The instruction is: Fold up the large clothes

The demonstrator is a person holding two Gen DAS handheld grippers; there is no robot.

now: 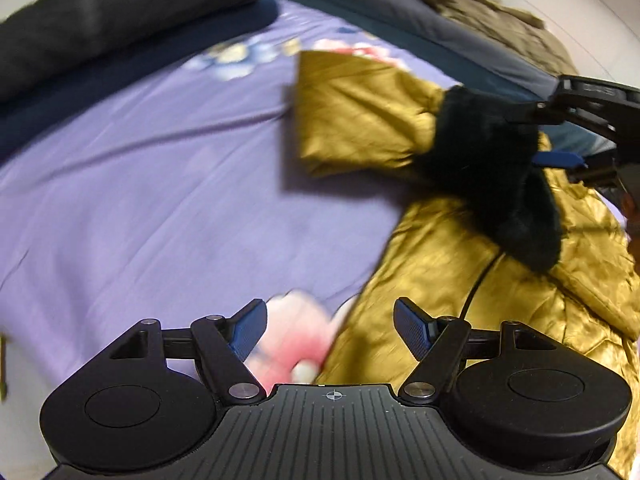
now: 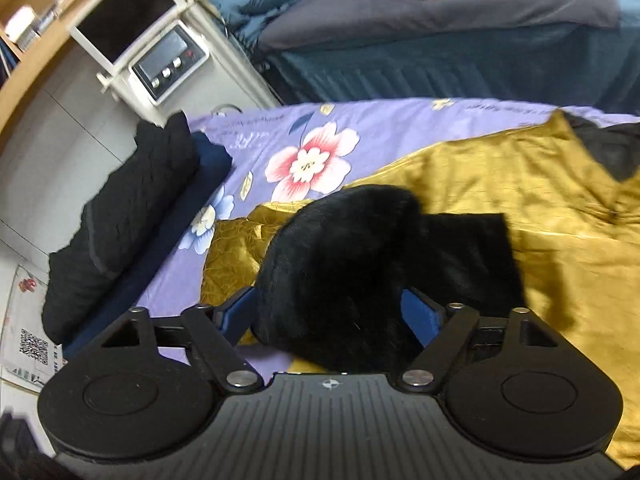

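A gold padded coat with black fur trim lies on a purple flowered bedsheet. Its sleeve is lifted and ends in a black fur cuff. My right gripper is shut on that fur cuff and holds it over the coat body; it also shows in the left wrist view at the right edge. My left gripper is open and empty, low over the sheet at the coat's left edge.
A folded black garment lies on a dark blue cloth at the bed's far side. A second bed with olive clothes stands beyond. A white cabinet with a control box stands at the left.
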